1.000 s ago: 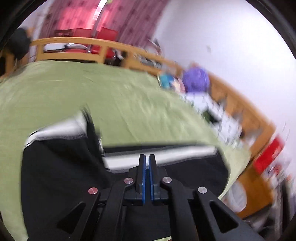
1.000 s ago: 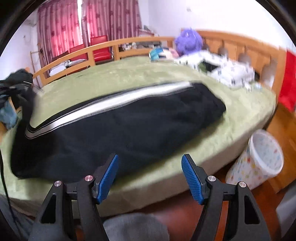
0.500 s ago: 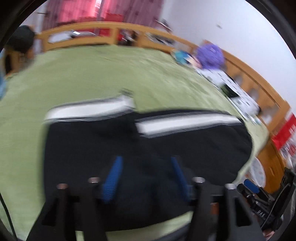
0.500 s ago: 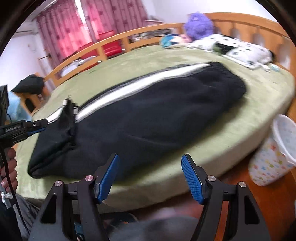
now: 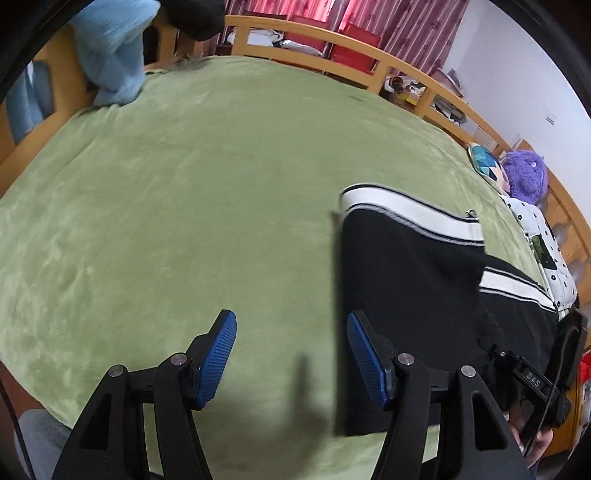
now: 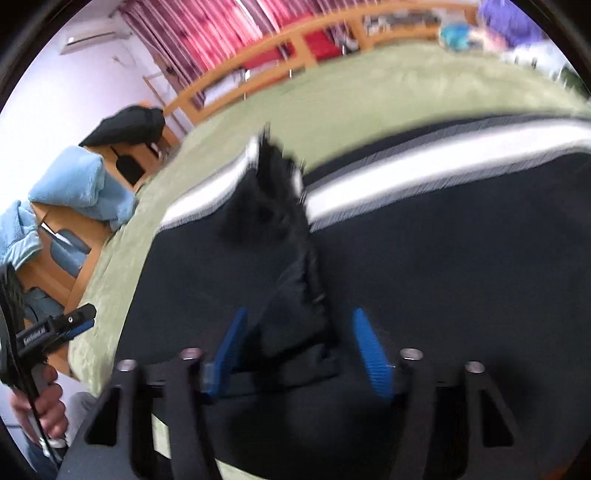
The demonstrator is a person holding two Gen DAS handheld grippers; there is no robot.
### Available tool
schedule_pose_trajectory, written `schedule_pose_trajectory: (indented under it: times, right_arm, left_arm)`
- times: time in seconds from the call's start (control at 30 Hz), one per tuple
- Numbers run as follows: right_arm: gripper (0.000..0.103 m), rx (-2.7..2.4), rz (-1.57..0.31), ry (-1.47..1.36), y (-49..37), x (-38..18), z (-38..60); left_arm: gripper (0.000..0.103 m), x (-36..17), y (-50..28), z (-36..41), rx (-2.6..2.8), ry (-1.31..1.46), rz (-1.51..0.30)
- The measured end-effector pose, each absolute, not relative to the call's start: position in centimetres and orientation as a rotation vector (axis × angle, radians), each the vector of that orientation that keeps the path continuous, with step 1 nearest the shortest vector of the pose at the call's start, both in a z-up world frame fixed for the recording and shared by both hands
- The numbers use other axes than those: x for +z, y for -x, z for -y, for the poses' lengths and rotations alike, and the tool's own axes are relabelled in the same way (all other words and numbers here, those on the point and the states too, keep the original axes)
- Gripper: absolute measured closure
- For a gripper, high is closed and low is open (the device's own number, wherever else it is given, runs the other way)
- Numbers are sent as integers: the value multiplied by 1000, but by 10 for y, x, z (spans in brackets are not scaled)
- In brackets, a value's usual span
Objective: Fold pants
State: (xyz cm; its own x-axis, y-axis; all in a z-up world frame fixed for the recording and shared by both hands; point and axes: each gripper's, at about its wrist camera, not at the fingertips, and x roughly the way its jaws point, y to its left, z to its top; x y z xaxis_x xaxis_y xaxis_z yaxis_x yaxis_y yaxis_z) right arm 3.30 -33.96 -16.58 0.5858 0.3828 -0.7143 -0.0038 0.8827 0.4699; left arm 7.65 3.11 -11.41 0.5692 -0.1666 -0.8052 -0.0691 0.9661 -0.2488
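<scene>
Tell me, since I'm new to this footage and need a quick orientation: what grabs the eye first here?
A pair of black track pants with a white side stripe lies partly folded on the big green plush bedspread, filling its right side in the left wrist view. The right gripper hangs over a raised ridge of the black cloth, which stands between its jaws. The left gripper is open over bare bedspread beside the pants.

You've got soft, even daylight here, coming through the red curtains (image 5: 373, 18) at the back, so no harsh glare. Your left view is mostly sharp; the left gripper (image 5: 291, 354) drops a faint shadow on the green blanket (image 5: 184, 206). The right view is badly motion-smeared: the pants (image 6: 424, 277) and bed rail (image 6: 280, 48) streak. Both views bend hard and go black at the edges.
</scene>
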Motion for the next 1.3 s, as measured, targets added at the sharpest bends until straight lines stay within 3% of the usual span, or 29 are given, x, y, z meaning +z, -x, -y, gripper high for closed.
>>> schedule_pose_trajectory:
  times: [0.07,0.17,0.2,0.27,0.4,0.57,0.67,0.77,0.8,0.87,0.97,1.17,1.3]
  right_arm:
    - [49,191,-921,-403,-37,-169,328]
    - [33,179,-936,-356,-51,-171,311]
    - [43,144,-937,-336,-54,-169,308]
    - [75,115,-916,-327,-51,-163,309]
    - [82,173,-791,-426,-25,-128,335]
    - [83,65,-622,-364,26,-75,370]
    - [80,21,-684,-402,36,-91,403]
    - [66,-14,-916,-467,26,-157,419]
    - [66,3,-931,-473,27,-164,421]
    - [65,27,-855,-452,43,-155,425]
    - [48,1,-754,-418,51,-127,432]
    - [48,48,-665,-322,-8,-89,433]
    - [51,108,-716,-285,-58,-96,433]
  left_arm:
    - [42,-120,-79,-37,-75,279,-971]
    - [42,-130,-82,-34,-114,298,-993]
    - [42,-133,-82,-31,-129,302,-1001]
    - [42,-135,-80,-27,-147,309,-1010]
    - [42,-130,-76,-25,-204,336,-996]
    - [41,-115,-68,-19,-239,333,-958]
    - [40,-117,-65,-11,-271,342,-967]
    - [40,-120,-64,7,-293,327,-986]
    - [40,-121,-63,14,-307,317,-994]
    - [40,-120,-63,24,-328,291,-995]
    - [40,-118,-66,35,-328,262,-994]
    - [39,-133,-79,59,-397,294,-1049]
    - [39,-160,-82,78,-428,214,-1135]
